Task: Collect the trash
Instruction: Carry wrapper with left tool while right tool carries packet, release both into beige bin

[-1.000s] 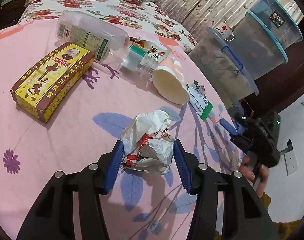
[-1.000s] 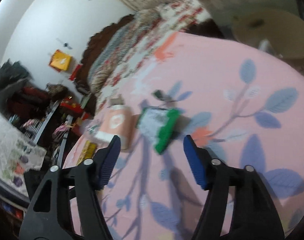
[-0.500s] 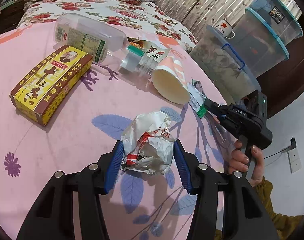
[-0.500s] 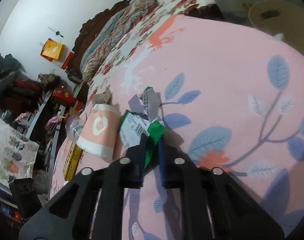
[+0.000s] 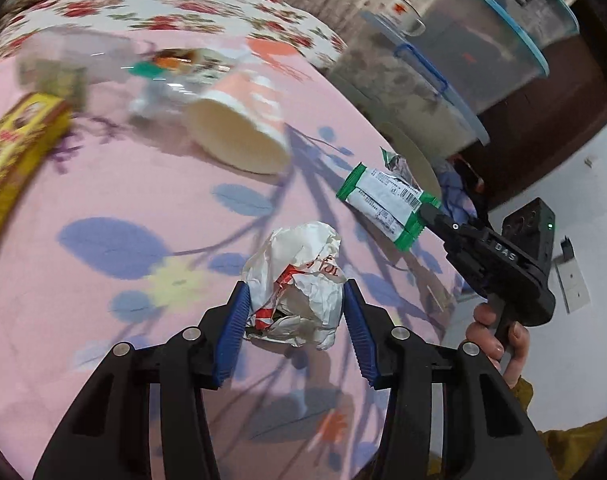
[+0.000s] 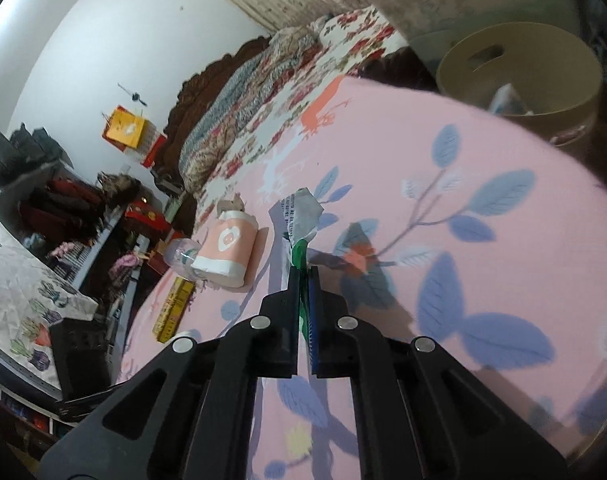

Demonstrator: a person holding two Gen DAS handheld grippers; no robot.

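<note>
Light: even indoor brightness, both views well exposed.
Shadows: soft dark patches on the pink bedsheet beneath and ahead of both sets of jaws.
Blur: motion smear far ahead-left of the left jaws; paper cup soft.
Distortion: fisheye bending, black vignette at the corners.

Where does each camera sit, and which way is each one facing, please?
Left wrist: on the left gripper, facing across the pink bedspread; its fingers hold a crumpled wrapper; the right gripper and right hand show.
Right wrist: on the right gripper, facing the headboard end; its fingers pinch a green packet.
Shared: packet, paper cup.
</note>
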